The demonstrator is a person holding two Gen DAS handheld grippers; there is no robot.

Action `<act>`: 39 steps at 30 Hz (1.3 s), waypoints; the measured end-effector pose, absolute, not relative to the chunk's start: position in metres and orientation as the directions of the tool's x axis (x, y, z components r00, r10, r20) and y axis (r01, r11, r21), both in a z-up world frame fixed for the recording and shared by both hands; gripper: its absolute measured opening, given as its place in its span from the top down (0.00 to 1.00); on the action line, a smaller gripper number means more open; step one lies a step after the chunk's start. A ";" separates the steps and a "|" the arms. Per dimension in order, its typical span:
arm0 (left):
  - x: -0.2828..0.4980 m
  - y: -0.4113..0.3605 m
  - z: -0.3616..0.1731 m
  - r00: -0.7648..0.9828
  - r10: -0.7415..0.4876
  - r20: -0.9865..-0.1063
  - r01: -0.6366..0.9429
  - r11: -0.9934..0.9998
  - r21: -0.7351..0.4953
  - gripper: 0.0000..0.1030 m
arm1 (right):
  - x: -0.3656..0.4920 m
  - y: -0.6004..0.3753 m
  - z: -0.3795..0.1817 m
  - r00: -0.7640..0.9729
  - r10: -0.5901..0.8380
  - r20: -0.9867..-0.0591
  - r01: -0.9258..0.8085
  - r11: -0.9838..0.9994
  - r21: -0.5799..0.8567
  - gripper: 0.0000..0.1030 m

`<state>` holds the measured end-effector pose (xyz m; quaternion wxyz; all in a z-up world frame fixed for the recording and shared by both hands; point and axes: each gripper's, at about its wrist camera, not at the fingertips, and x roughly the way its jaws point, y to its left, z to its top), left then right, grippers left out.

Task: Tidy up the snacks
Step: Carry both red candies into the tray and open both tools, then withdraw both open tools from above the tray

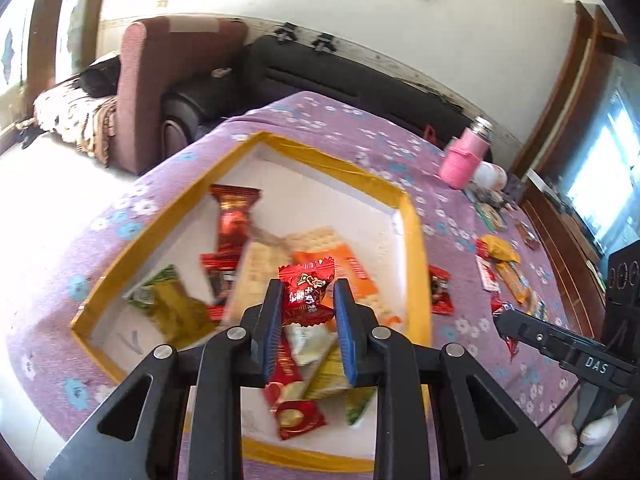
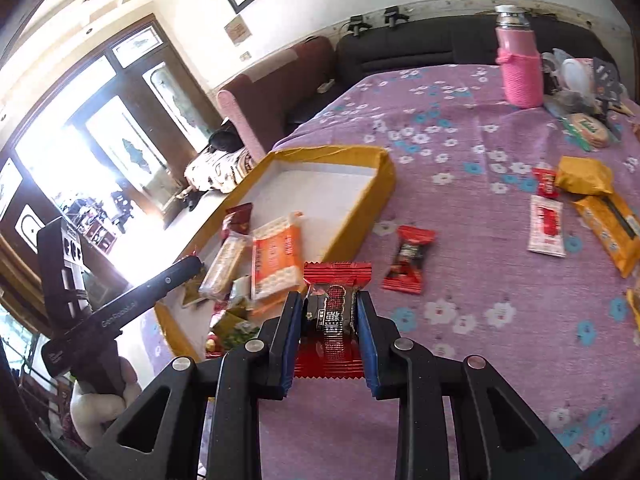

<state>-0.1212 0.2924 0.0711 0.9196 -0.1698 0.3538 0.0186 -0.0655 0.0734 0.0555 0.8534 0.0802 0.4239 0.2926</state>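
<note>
A shallow yellow-rimmed box with a white floor lies on a purple flowered cloth and holds several snack packets; it also shows in the right wrist view. My left gripper is shut on a small red candy packet, held above the box. My right gripper is shut on a red and black snack packet, just above the cloth beside the box. Another red and black packet lies loose on the cloth to the right of the box.
A pink bottle stands at the far side of the cloth. Several loose packets, yellow, white and red, lie at the right. A dark sofa runs behind the table. The left gripper's body shows at left.
</note>
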 end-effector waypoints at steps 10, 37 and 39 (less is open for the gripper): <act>-0.120 0.318 0.050 0.742 -0.030 -0.670 -0.229 0.928 -0.295 0.74 | -0.025 0.170 0.028 0.414 0.493 -0.765 -0.452 0.841 0.297 0.74; -0.138 0.294 0.080 0.742 0.230 -0.630 -0.319 0.947 -0.030 0.30 | -0.007 0.133 0.016 0.483 0.420 -0.768 -0.296 0.904 0.308 0.42; -0.139 0.295 0.082 0.742 0.234 -0.629 -0.323 0.946 -0.029 0.30 | -0.005 0.141 0.008 0.455 0.423 -0.783 -0.310 0.900 0.306 0.46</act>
